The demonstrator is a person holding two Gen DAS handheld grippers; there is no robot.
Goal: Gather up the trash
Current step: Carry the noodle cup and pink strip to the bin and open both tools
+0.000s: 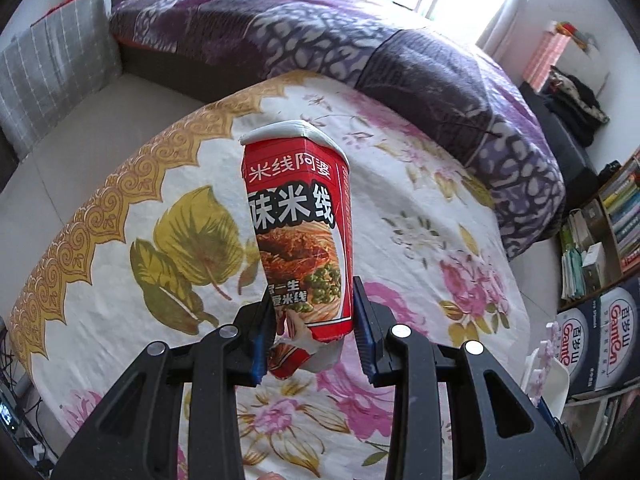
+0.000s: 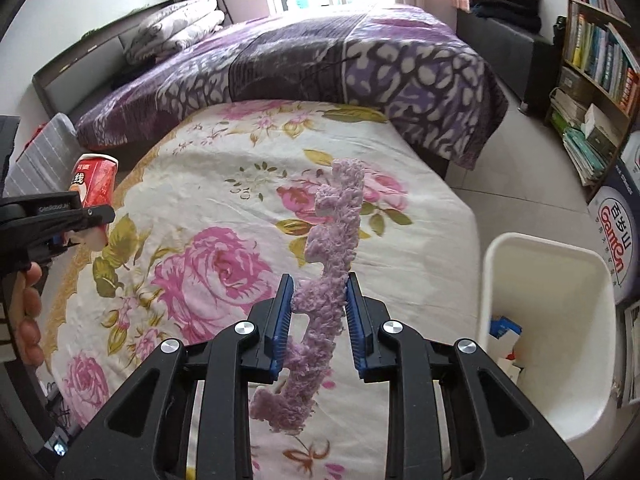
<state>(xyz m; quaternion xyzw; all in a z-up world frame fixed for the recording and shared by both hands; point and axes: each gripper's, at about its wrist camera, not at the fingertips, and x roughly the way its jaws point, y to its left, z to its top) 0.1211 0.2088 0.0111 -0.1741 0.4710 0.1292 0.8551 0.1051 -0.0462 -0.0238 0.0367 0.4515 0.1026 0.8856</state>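
Red paper noodle cup (image 1: 298,232), crumpled at its lower end, pinched between the blue pads of the left gripper (image 1: 316,344) and lifted clear above the floral tablecloth (image 1: 420,220). Lilac foam strip (image 2: 326,292), lumpy and jagged, clamped in the right gripper (image 2: 318,320), likewise raised over the cloth. Both sets of jaws closed firmly on their loads, pads pressing the sides.

Landmark: white plastic bin (image 2: 544,280), standing on the floor just past the cloth's right edge. Foam strip near the bin, to its left. Noodle cup well apart from the bin, off toward the cloth's far left side, with part of a hand (image 2: 28,312) showing beneath that gripper.

Progress, as a judgement: picking up done for both pieces, dropping not yet done. Already inside the bin, some blue and white scraps (image 2: 506,330), count unclear. No further litter visible on the cloth.

Count: one noodle cup, one foam strip, one bin, two grippers.
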